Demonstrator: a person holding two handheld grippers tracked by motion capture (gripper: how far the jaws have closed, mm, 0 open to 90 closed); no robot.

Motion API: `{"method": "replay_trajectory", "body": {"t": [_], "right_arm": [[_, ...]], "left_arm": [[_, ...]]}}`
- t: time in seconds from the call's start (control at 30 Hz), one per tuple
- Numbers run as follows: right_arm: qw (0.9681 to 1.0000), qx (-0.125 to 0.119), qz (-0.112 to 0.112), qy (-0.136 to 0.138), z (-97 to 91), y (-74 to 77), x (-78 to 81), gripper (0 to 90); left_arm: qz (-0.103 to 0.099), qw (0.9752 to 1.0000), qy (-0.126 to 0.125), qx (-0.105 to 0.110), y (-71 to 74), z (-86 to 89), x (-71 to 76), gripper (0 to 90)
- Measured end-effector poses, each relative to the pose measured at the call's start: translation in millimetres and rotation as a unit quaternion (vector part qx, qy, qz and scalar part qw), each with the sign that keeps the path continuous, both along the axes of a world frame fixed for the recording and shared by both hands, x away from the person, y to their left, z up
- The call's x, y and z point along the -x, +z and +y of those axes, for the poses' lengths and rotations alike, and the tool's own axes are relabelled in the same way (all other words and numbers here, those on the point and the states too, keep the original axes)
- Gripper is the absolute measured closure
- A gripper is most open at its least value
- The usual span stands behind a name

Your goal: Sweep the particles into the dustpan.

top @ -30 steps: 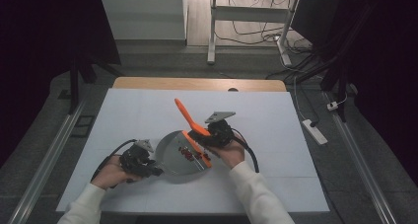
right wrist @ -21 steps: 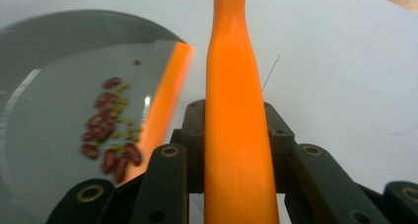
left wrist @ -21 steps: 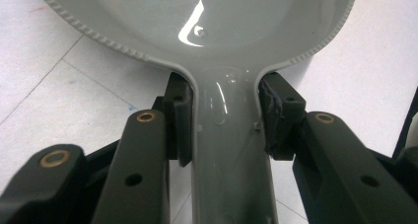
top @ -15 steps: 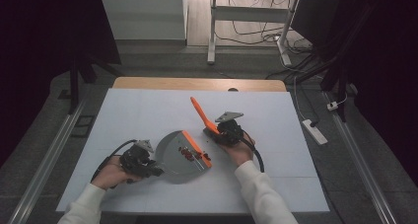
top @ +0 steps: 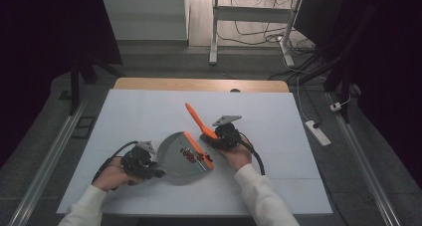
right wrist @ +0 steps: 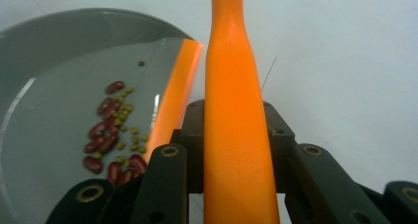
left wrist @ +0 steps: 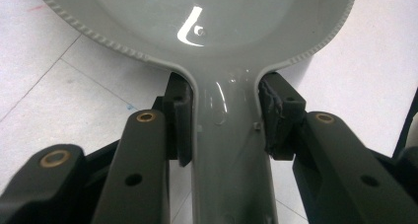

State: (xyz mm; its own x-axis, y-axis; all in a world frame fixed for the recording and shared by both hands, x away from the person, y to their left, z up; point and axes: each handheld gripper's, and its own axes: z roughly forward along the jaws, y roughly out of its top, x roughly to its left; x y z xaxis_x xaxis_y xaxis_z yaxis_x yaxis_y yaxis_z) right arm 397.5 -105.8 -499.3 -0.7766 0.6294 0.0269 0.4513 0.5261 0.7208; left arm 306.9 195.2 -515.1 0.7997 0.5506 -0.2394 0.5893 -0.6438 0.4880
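My left gripper (top: 155,172) clamps the grey dustpan's handle (left wrist: 229,150); my right gripper (top: 213,138) clamps the orange brush handle (right wrist: 235,135); beans (top: 191,155) lie in the pan.

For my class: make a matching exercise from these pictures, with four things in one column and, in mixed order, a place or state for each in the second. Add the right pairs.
Things:
1. Grey dustpan
2. Orange brush handle
3. Red beans
4. Orange lip strip

Places or states:
A. Lying in a heap inside the pan
B. Gripped at its grey handle by the left gripper
C. Running along the pan's straight front edge
D. Clamped in the right gripper, pointing away from it

Pairs: 1-B, 2-D, 3-A, 4-C
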Motion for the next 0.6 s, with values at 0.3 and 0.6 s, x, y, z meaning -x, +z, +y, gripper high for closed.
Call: {"method": "replay_trajectory", "body": {"t": [0.3,0.6], "right_arm": [[0.9996,-0.013,0.012,0.019,8.6,-0.9,9.5,70.1],[0.9989,-0.027,0.011,0.037,19.4,1.6,17.6,70.2]], "left_arm": [[0.0,1.0,0.0,0.001,0.4,0.1,0.1,61.8],[0.001,1.0,0.0,-0.001,0.0,-0.1,0.2,61.9]]}}
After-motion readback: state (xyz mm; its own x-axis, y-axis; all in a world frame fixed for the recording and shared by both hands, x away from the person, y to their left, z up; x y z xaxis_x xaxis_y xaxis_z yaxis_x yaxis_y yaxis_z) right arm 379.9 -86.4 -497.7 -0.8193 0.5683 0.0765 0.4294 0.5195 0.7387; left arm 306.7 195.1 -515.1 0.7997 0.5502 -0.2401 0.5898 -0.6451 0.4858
